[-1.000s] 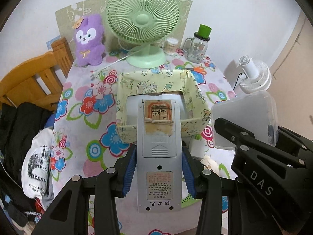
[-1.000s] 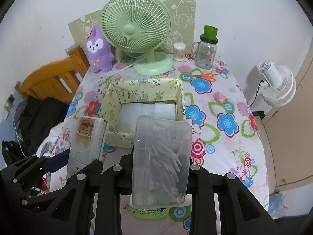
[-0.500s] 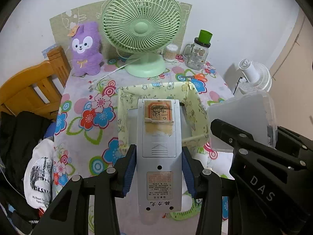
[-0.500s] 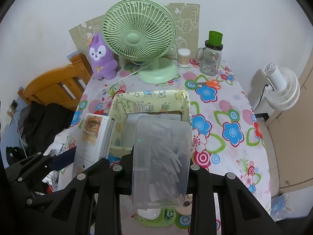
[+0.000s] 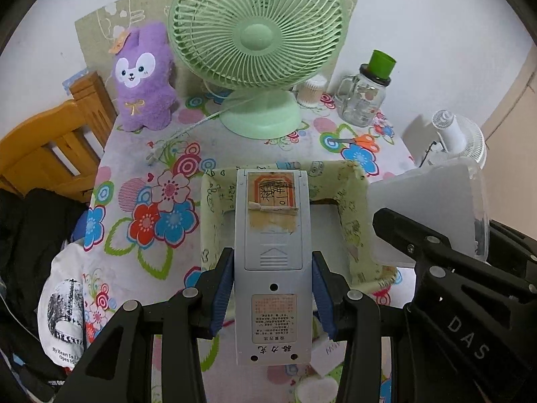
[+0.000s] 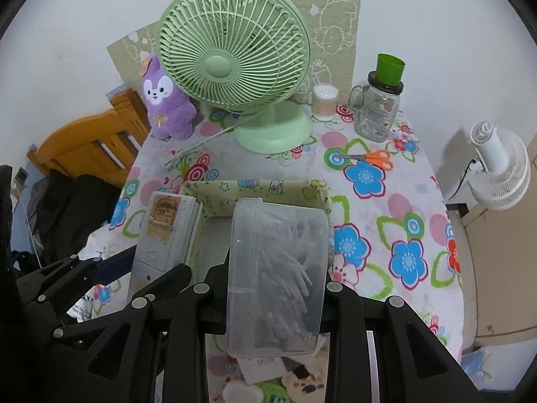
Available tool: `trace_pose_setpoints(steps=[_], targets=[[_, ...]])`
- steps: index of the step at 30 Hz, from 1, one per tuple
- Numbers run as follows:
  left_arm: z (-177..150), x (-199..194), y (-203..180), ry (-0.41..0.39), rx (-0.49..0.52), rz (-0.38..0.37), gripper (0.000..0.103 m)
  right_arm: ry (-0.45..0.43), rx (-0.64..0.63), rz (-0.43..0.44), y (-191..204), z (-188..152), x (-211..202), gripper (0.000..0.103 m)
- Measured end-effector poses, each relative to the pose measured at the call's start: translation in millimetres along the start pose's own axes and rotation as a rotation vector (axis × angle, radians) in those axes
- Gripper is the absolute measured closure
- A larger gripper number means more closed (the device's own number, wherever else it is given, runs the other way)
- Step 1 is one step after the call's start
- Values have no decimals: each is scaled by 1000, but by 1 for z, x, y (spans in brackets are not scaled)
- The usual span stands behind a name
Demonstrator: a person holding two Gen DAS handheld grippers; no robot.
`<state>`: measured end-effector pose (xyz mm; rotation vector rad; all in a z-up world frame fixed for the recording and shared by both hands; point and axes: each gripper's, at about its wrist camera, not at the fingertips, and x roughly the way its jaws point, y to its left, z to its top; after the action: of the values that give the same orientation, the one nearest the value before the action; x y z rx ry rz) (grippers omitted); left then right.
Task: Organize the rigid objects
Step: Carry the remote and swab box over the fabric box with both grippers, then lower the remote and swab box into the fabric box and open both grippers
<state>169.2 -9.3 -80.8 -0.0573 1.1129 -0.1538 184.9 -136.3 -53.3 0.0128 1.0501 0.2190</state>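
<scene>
**Both grippers loaded above the yellow box**

The left gripper (image 5: 272, 288) clamps a grey remote control (image 5: 272, 262) between its blue pads (image 5: 222, 288), back side up, its far end over the near left part of the yellow box (image 5: 352, 221). The right gripper (image 6: 275, 288) squeezes a clear plastic case (image 6: 277, 275) of white sticks, held over the box's near right part. The box sits on the flowered tablecloth (image 6: 386, 221), in front of the green fan (image 6: 235, 67). Behind the box to the right lie orange scissors (image 6: 372, 158).
</scene>
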Motion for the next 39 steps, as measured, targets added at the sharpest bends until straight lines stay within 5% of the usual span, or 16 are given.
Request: trace_pose_setpoints(steps=[21, 39], targets=[[19, 77, 11, 97, -64, 58, 58, 117, 6, 24, -16, 21, 83, 70], [17, 99, 7, 129, -33, 121, 53, 174, 18, 40, -18, 21, 129, 69]])
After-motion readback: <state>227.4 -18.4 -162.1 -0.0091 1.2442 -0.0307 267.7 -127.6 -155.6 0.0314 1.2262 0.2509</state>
